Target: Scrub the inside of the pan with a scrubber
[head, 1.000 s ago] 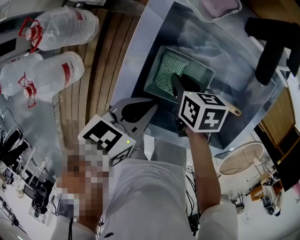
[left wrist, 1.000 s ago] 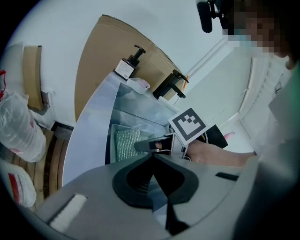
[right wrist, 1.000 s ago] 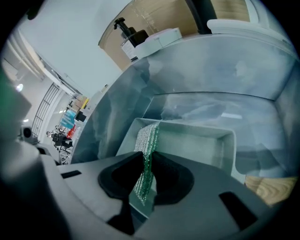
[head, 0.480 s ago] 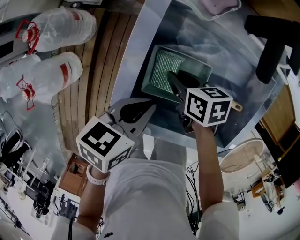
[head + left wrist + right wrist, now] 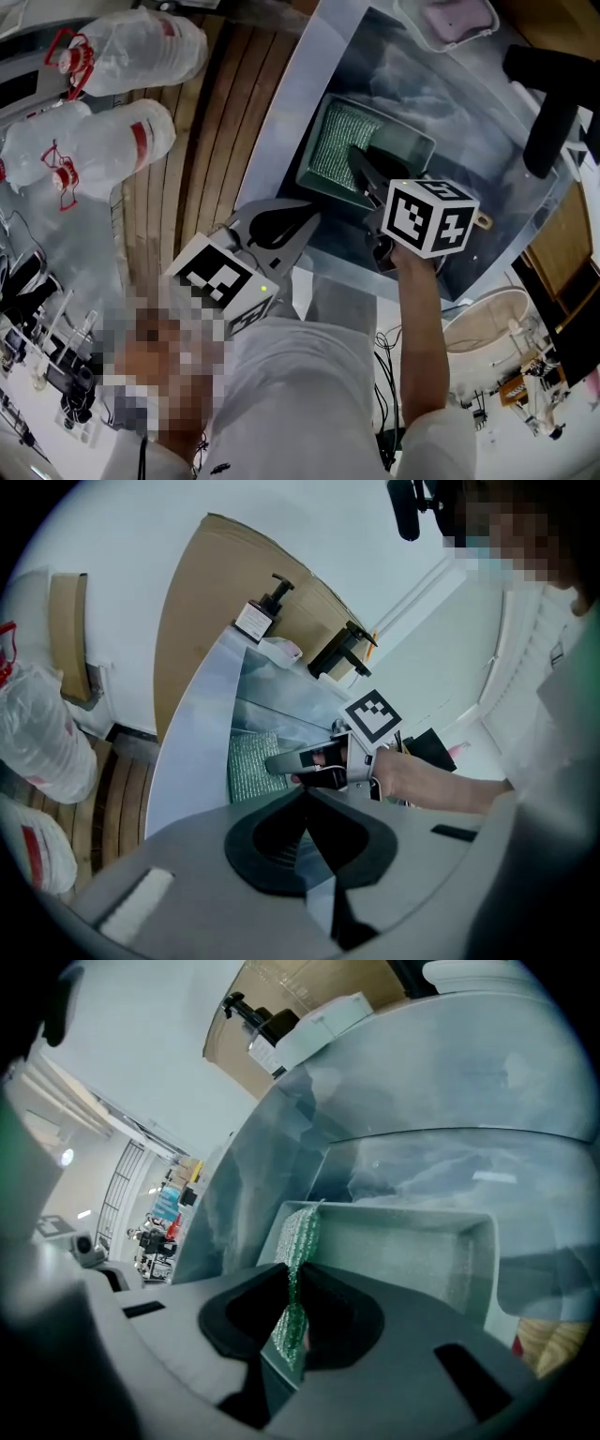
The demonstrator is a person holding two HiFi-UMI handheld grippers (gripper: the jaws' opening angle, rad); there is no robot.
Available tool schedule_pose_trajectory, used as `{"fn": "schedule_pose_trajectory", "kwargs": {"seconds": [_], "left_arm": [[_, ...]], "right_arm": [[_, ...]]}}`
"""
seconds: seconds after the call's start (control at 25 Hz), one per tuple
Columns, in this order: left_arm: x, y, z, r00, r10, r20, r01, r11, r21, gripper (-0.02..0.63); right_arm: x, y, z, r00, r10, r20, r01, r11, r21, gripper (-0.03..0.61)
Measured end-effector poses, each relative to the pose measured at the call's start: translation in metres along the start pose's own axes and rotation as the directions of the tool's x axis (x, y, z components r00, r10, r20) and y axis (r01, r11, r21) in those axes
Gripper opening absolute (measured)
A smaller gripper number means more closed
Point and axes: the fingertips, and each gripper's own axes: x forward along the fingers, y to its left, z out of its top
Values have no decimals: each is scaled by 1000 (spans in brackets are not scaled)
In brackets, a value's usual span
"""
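Observation:
A rectangular green pan (image 5: pixel 415 142) lies in the steel sink (image 5: pixel 469 234). A green mesh scrubber (image 5: pixel 336 145) covers the pan's left half. My right gripper (image 5: pixel 361 161) reaches into the pan. Its jaws are closing, and the scrubber (image 5: pixel 302 1241) is pinched between them, standing up from the pan floor (image 5: pixel 412 1251). My left gripper (image 5: pixel 305 217) hovers at the sink's near rim, shut and empty. In the left gripper view its tips (image 5: pixel 305 794) point toward the right gripper (image 5: pixel 281 764) and the scrubber (image 5: pixel 248 761).
Two large plastic bottles (image 5: pixel 122 141) lie on wooden slats left of the sink. A pink-lidded container (image 5: pixel 445 19) sits at the sink's far edge, and a black faucet (image 5: pixel 553 112) stands at the right. A soap dispenser (image 5: pixel 258 611) stands behind the sink. A white bucket (image 5: pixel 483 319) sits lower right.
The right gripper stays over the pan at the scrubber and the left gripper stays at the sink's near rim. Only the view has shifted a little.

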Motion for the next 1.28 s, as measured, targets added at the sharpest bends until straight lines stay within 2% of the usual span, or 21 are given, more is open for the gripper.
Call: {"fn": "schedule_pose_trajectory", "kwargs": {"seconds": [0.16, 0.24, 0.52, 0.64, 0.96, 1.16, 1.28], "left_arm": [[-6, 2, -3, 1000, 10, 2, -10, 1000, -1, 5], [-7, 2, -3, 1000, 14, 3, -14, 1000, -1, 5], [-9, 1, -6, 1000, 9, 5, -9, 1000, -5, 5], [-7, -1, -9, 1000, 4, 3, -4, 1000, -9, 5], [-9, -1, -13, 1000, 7, 0, -7, 1000, -11, 5], [-8, -3, -12, 1000, 2, 8, -2, 1000, -17, 5], [-8, -5, -11, 1000, 1, 9, -1, 1000, -12, 5]], "right_arm": [[-4, 18, 5, 997, 69, 21, -70, 997, 21, 40], [-5, 23, 4, 997, 77, 19, -77, 997, 15, 41], [-2, -8, -15, 999, -38, -28, 39, 999, 24, 41], [4, -15, -17, 998, -46, -41, 48, 998, 46, 41], [-2, 12, -6, 1000, 27, 0, -27, 999, 27, 41], [-3, 23, -6, 996, 88, 17, -89, 995, 50, 41], [-5, 26, -7, 996, 84, 19, -85, 996, 31, 41]]}}
